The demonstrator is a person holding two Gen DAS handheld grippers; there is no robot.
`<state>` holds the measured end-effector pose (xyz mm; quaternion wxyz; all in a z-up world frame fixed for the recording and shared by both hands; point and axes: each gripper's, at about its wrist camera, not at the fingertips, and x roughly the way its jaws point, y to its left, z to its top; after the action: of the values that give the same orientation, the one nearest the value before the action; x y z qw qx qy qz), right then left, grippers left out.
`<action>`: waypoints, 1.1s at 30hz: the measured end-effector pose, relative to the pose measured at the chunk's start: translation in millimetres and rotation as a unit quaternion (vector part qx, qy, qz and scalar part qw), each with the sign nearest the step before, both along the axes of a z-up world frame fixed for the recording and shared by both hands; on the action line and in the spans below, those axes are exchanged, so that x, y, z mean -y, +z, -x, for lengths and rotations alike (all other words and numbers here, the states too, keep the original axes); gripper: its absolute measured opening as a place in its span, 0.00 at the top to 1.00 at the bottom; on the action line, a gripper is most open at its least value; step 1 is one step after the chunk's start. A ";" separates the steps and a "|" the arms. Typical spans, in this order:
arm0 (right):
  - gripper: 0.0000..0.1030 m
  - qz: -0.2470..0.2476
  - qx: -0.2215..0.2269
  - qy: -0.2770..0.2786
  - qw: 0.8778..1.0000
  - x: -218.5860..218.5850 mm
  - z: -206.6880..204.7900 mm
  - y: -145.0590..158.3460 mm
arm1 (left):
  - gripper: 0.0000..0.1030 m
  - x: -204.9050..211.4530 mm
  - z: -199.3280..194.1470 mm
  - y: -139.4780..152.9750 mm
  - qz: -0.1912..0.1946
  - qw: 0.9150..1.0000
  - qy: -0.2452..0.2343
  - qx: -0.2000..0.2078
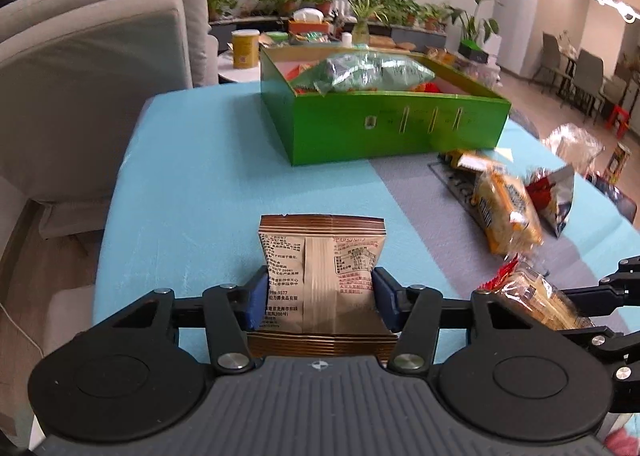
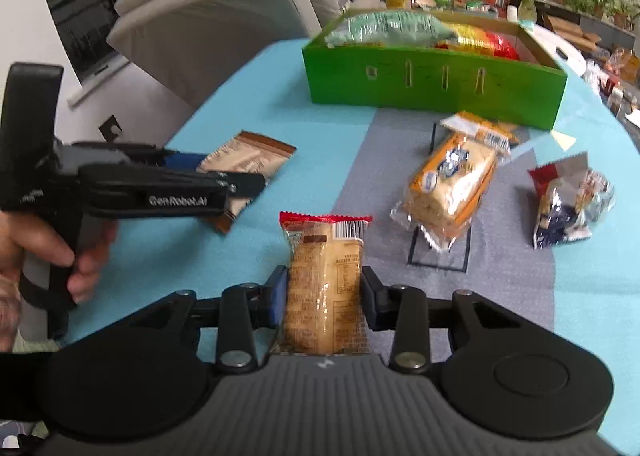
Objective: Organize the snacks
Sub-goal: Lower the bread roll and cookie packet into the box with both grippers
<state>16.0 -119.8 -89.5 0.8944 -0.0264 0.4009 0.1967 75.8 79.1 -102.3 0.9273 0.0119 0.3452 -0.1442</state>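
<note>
The green box (image 1: 384, 127), upper centre, already holds several bags. The left gripper (image 1: 320, 300) fingers clamp a brown packet (image 1: 320, 256); the right gripper (image 2: 324, 296) fingers clamp a red-topped cake (image 2: 326, 256). Three snacks remain on the tabletop (image 1: 192, 183), including an orange bread pack (image 2: 452, 183).

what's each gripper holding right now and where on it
Left gripper: brown snack packet, clamped across its sides near the lower end. Right gripper: clear-wrapped cake with red end, clamped across its sides around the middle.
</note>
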 end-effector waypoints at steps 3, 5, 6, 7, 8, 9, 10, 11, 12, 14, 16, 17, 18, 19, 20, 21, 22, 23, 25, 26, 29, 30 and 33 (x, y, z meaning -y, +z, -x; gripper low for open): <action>0.32 -0.010 0.011 0.000 1.000 2.3 1.0 8.0 | 0.51 4.5 4.8 6.6 0.004 1.000 0.005 0.012; 0.32 -0.015 0.021 -0.002 1.000 4.4 0.0 13.3 | 0.51 7.6 7.4 11.3 0.009 1.000 0.005 0.018; 0.32 -0.018 0.025 -0.004 1.000 5.6 -0.5 15.6 | 0.51 9.1 8.0 13.9 0.014 1.000 0.006 0.019; 0.32 -0.021 0.030 -0.005 0.999 7.6 -1.4 18.9 | 0.51 10.5 8.5 16.7 0.020 1.000 0.006 0.021; 0.32 -0.025 0.034 -0.007 0.999 9.8 -2.9 21.8 | 0.51 12.2 8.7 19.3 0.023 0.999 0.005 0.022; 0.32 -0.029 0.038 -0.008 0.999 12.6 -4.5 23.9 | 0.51 14.5 9.3 22.1 0.026 0.999 0.006 0.025; 0.32 -0.034 0.043 -0.010 0.998 16.1 -7.1 27.4 | 0.51 17.3 9.2 25.5 0.028 0.999 0.006 0.029; 0.32 -0.039 0.047 -0.013 0.998 19.2 -9.6 30.6 | 0.51 20.0 9.0 29.0 0.031 0.999 0.006 0.033; 0.32 -0.042 0.051 -0.016 0.998 22.3 -12.4 33.7 | 0.51 22.4 8.9 32.6 0.035 0.999 0.004 0.036; 0.32 -0.045 0.062 -0.023 0.997 29.1 -17.3 39.3 | 0.51 27.9 8.0 40.1 0.046 0.998 0.000 0.044; 0.32 -0.050 0.074 -0.031 0.996 37.6 -23.2 46.3 | 0.51 35.0 5.7 48.3 0.057 0.997 -0.007 0.051; 0.32 -0.053 0.078 -0.033 0.995 41.4 -25.9 49.1 | 0.51 39.3 4.1 52.3 0.061 0.997 -0.010 0.055; 0.32 -0.056 0.082 -0.034 0.994 45.0 -28.8 51.2 | 0.51 44.0 1.8 55.9 0.064 0.996 -0.014 0.058; 0.32 -0.059 0.085 -0.036 0.994 49.0 -32.6 53.6 | 0.51 48.6 -1.6 59.5 0.067 0.996 -0.017 0.061; 0.32 -0.061 0.089 -0.039 0.993 53.5 -37.1 56.3 | 0.51 53.8 -5.7 63.4 0.071 0.995 -0.021 0.063; 0.32 -0.062 0.093 -0.042 0.993 57.0 -40.9 58.6 | 0.51 59.3 -10.2 67.4 0.074 0.995 -0.024 0.065; 0.32 -0.063 0.098 -0.045 0.992 61.2 -45.9 61.5 | 0.51 65.2 -14.8 71.4 0.077 0.994 -0.027 0.067; 0.32 -0.064 0.105 -0.049 0.991 66.0 -51.4 65.2 | 0.51 70.1 -19.6 75.0 0.079 0.994 -0.030 0.069; 0.32 -0.069 0.117 -0.057 0.989 76.1 -65.1 72.4 | 0.51 81.8 -31.9 83.0 0.083 0.993 -0.037 0.077; 0.32 -0.071 0.122 -0.061 0.988 80.4 -70.9 75.1 | 0.51 87.0 -37.7 86.6 0.085 0.992 -0.039 0.080; 0.32 -0.089 0.131 -0.076 0.984 99.4 -95.3 84.0 | 0.50 106.1 -60.6 97.2 0.091 0.991 -0.046 0.086; 0.32 -0.098 0.133 -0.081 0.983 106.0 -104.2 86.3 | 0.50 112.9 -68.4 99.0 0.092 0.991 -0.049 0.087; 0.32 -0.114 0.139 -0.089 0.980 120.2 -127.3 89.6 | 0.51 131.3 -96.3 102.4 0.096 0.991 -0.049 0.084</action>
<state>143.3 -239.9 0.1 0.9523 0.0840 0.2489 0.1553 172.1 -52.2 0.1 0.9418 -0.0487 0.2493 -0.2203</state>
